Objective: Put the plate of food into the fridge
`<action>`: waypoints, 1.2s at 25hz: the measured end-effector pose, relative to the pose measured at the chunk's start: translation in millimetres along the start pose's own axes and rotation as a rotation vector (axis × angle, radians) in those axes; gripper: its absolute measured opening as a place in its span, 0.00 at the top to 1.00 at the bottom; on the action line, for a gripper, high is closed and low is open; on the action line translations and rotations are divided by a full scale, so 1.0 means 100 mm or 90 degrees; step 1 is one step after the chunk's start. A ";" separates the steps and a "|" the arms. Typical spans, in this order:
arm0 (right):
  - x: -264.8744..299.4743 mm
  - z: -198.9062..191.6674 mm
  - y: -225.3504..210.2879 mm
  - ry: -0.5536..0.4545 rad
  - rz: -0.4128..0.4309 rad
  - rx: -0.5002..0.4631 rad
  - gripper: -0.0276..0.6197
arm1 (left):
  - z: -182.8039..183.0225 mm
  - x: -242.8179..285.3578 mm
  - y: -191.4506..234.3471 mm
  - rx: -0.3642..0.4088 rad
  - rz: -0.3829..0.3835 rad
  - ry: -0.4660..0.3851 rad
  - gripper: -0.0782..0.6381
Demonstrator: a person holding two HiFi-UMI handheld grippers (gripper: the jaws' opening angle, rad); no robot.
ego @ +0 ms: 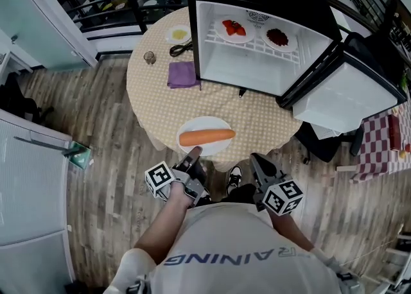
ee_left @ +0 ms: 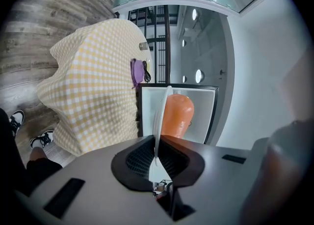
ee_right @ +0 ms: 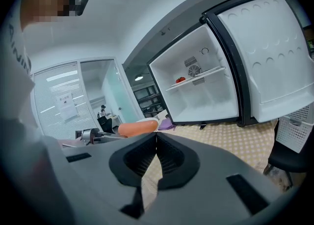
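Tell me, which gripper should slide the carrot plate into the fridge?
Left, probably. The left gripper is clamped on the rim of the plate, with the carrot on it and the open fridge ahead. The right gripper is shut with nothing between its jaws.

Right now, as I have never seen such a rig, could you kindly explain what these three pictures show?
There is no robot here: a person holds a two-jaw tool in each hand. The head view looks down from a camera on the person's head. The other two views come from a camera riding on each gripper, looking along its jaws. The left gripper has its jaws clamped on the rim of a white plate carrying a carrot. The right gripper has its jaws together, holding nothing. Ahead is a round table under a checked cloth, with a purple cloth and an open fridge standing on it. The fridge shelf bears two plates of red food.
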State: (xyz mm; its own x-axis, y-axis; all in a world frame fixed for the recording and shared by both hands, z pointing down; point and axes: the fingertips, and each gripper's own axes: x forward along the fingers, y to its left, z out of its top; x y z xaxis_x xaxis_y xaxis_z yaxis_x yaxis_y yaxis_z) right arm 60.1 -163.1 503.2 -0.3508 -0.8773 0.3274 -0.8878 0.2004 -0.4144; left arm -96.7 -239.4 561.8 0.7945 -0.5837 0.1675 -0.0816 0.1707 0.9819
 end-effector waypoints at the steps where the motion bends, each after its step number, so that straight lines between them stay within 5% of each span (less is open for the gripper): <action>1: 0.03 0.05 -0.06 0.001 0.004 -0.002 0.92 | 0.01 0.08 -0.02 -0.001 0.000 -0.003 0.85; 8: 0.21 0.44 -0.63 0.000 0.026 -0.015 0.92 | 0.02 0.79 -0.24 -0.011 -0.028 -0.024 0.85; 16: 0.32 0.56 -1.07 0.029 0.058 -0.021 0.92 | 0.01 1.27 -0.22 -0.016 -0.007 -0.056 0.85; 30: 0.39 0.51 -1.07 0.031 -0.007 -0.008 0.92 | 0.60 2.17 -0.05 0.049 0.044 -0.031 0.85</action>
State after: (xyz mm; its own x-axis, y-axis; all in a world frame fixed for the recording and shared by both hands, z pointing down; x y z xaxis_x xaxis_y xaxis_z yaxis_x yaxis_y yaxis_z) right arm 156.2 -241.5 516.8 -0.3548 -0.8574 0.3728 -0.8954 0.1969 -0.3993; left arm 40.1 -414.5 598.2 0.7553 -0.6112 0.2367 -0.1824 0.1508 0.9716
